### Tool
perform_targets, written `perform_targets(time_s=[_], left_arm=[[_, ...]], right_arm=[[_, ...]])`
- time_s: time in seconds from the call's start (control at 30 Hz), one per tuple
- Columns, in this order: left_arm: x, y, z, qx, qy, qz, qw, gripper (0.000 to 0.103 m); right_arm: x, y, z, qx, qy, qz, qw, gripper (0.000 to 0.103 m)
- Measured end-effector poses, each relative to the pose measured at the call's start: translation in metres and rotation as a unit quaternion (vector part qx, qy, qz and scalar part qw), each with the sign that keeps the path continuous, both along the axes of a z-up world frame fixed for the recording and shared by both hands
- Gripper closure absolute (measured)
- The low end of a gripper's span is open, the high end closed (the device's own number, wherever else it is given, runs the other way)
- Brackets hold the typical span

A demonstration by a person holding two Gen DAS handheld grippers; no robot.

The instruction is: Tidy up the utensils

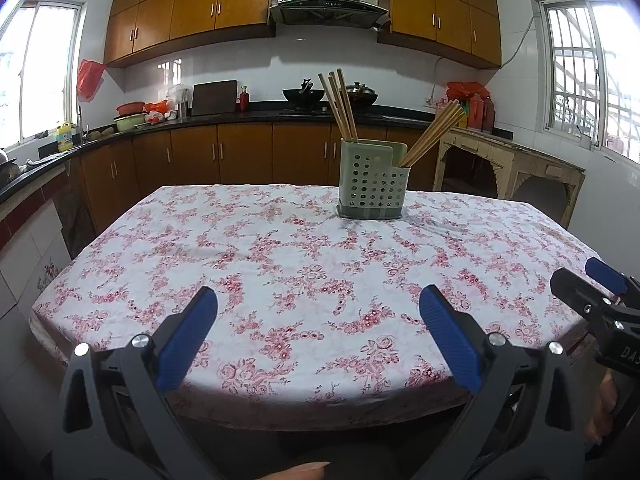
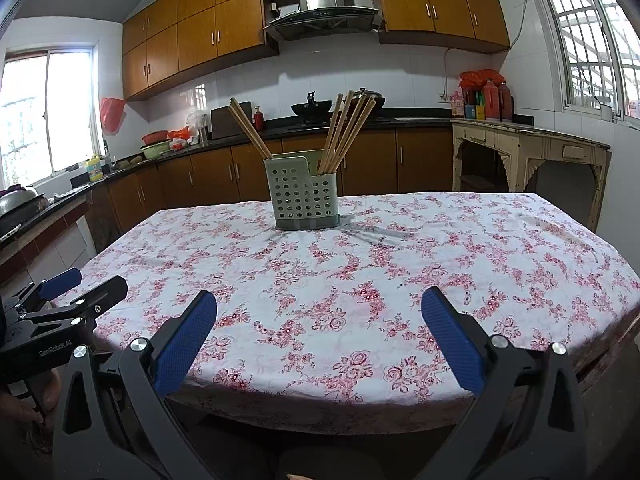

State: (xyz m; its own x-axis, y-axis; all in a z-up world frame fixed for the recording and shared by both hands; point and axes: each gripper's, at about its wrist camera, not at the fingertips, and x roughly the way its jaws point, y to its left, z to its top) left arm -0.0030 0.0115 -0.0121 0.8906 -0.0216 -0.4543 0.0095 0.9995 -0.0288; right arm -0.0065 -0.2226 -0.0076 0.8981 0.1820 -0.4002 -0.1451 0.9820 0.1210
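Left wrist view: the left gripper [image 1: 318,304] was held above the near edge of the table [image 1: 120,248], its blue fingers [image 1: 188,340] spread wide with nothing between them. The right gripper [image 1: 600,280] was seen at the right border of that view, just beside the table's near right corner; whether its fingers were apart could not be told from there. In the right wrist view the right gripper [image 2: 319,306] was shown likewise over the near edge, its fingers [image 2: 450,340] spread wide and empty, and the left gripper [image 2: 68,284] was seen at the left border, near the table's near left corner. The holder [image 1: 370,186], a pale green perforated caddy of two compartments, was stood upright toward the far edge of the table, well apart from both grippers. One bundle of chopsticks [image 1: 340,106] was set in the taller left compartment and leaned left; a second bundle [image 1: 434,132] was set in the lower right compartment and leaned right. All the flowered cloth [image 2: 360,280] between the grippers and the holder was left bare, and the cloth was draped over the near edge. Beyond the far edge a gap of floor was seen before the cabinets [image 1: 240,156]; a counter [image 1: 36,172] was run along the left side, and a worn pale side table [image 2: 532,152] was stood past the far right corner.
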Motion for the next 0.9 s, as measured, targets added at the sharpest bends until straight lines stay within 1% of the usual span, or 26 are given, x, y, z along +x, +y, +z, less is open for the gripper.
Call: perform_targets(time_s=[0.9], left_arm=[[-0.0002,-0.0001,0.0025,-0.001,-0.003,0.0,1.0,0.004]], right_arm=[[0.0001,0.0,0.0001,0.0,0.0,0.0,1.0,0.002]])
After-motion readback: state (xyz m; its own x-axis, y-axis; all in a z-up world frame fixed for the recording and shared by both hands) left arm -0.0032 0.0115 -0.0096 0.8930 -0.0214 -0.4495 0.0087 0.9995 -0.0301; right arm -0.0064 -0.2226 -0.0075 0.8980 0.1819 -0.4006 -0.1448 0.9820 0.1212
